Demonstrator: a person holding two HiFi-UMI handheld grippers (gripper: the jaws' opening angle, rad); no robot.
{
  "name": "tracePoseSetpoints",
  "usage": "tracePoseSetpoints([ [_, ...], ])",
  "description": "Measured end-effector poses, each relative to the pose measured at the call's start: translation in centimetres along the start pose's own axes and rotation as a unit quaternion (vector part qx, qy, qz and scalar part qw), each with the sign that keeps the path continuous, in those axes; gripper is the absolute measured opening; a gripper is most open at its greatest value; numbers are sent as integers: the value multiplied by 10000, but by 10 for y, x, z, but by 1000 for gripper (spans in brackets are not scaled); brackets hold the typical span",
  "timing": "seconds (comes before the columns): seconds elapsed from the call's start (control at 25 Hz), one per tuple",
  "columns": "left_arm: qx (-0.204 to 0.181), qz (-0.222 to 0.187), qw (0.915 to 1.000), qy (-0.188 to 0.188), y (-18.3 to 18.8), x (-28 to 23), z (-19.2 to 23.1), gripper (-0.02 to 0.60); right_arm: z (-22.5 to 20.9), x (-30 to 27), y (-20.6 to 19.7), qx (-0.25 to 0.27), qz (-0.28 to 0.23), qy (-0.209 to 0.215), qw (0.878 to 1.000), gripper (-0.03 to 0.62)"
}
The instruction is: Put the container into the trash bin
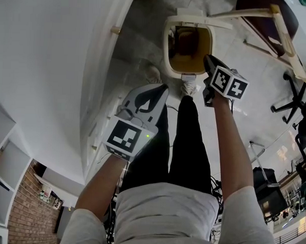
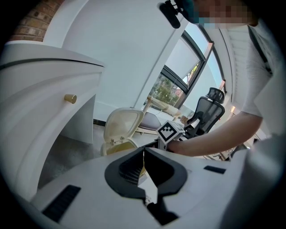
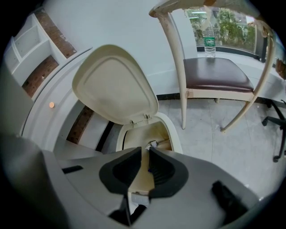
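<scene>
The cream trash bin point(image 1: 170, 59) stands on the floor ahead with its lid point(image 3: 114, 85) tipped up. Its inside shows yellow and brown in the head view, and I cannot make out a container there. My right gripper point(image 1: 208, 58) hovers over the bin's right front rim point(image 3: 175, 134), its jaws a narrow gap apart with nothing between them point(image 3: 145, 152). My left gripper point(image 1: 161, 89) hangs lower left of the bin, by the person's legs. It is shut and empty point(image 2: 143, 151), with the bin point(image 2: 121, 129) beyond it.
A white curved cabinet point(image 1: 54, 65) with a brass knob point(image 1: 115, 30) rises on the left. A wooden chair with a dark seat point(image 3: 214, 74) stands right of the bin, a bottle point(image 3: 209, 40) behind it. A white shoe point(image 1: 188, 87) sits at the bin's front. An office chair point(image 1: 294, 94) is far right.
</scene>
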State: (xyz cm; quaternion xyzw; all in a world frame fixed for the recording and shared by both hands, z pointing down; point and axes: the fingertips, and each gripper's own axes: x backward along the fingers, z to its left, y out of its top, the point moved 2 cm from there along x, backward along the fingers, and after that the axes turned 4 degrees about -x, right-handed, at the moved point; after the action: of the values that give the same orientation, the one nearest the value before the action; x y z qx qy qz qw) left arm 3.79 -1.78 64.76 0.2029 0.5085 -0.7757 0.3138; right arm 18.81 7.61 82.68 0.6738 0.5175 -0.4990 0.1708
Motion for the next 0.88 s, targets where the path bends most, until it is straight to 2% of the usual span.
tracePoseSetpoints([
  [0.48, -49, -98, 9999, 21, 16, 0, -6, 18, 14, 12, -1, 417, 168, 113, 9989, 40],
  [0.88, -102, -246, 9996, 135, 48, 12, -10, 18, 37, 54, 2, 778, 208, 303, 9963, 38],
])
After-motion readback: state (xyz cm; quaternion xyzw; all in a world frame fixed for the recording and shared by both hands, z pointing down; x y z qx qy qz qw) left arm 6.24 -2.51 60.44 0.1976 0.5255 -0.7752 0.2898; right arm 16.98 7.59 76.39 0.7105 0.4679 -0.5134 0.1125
